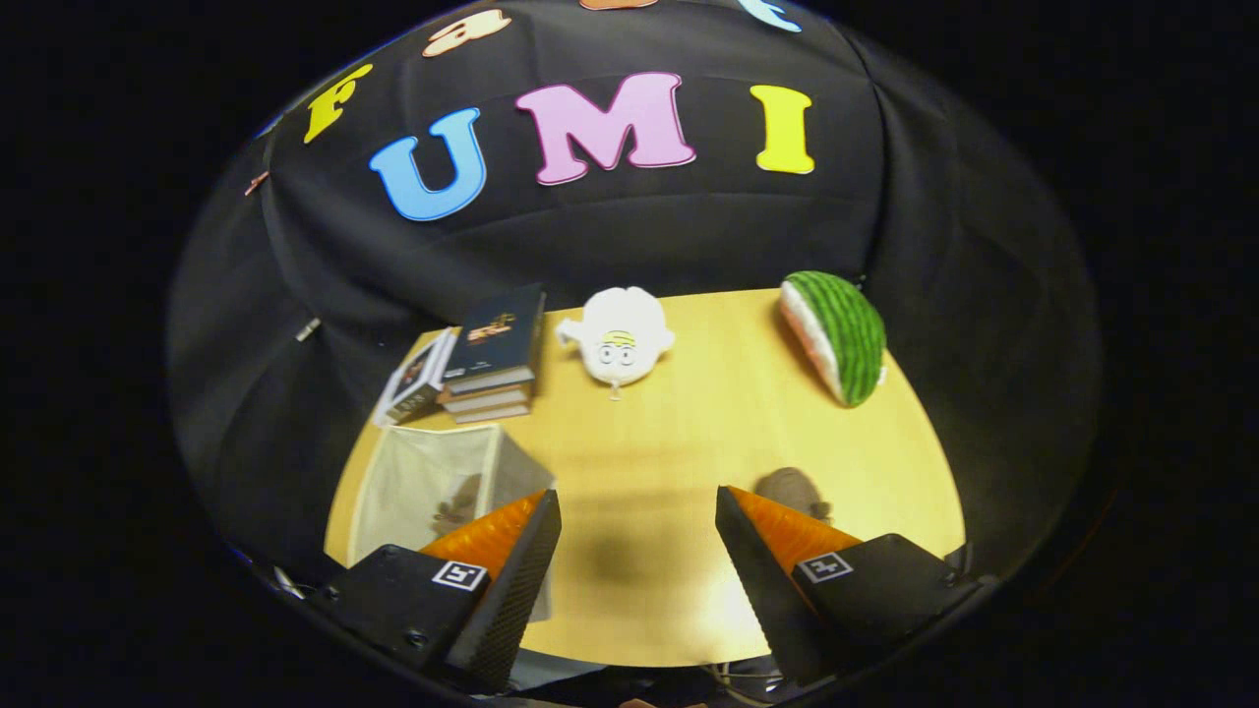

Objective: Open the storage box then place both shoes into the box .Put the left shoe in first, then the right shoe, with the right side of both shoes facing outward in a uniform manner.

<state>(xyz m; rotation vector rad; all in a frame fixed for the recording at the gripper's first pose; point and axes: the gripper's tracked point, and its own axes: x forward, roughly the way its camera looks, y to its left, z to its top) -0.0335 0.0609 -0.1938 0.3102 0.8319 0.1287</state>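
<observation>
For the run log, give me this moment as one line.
hand-held gripper: open, holding nothing, above table | storage box: beside left finger, brown shape inside | brown shoe: beyond right finger

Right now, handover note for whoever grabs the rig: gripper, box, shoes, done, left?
Hand-held gripper: open, holding nothing, fingers spread over bare wooden table.
Storage box: translucent, just ahead of and partly behind the left finger; something dark shows through it, cannot tell what.
Brown shoe-like shape: peeking just beyond the right finger, mostly hidden.
Beyond: stacked books, white plush, watermelon-slice toy.
Done: cannot tell whether the box is open.
Left: confirm box open, load left shoe, then right, right sides outward.
</observation>
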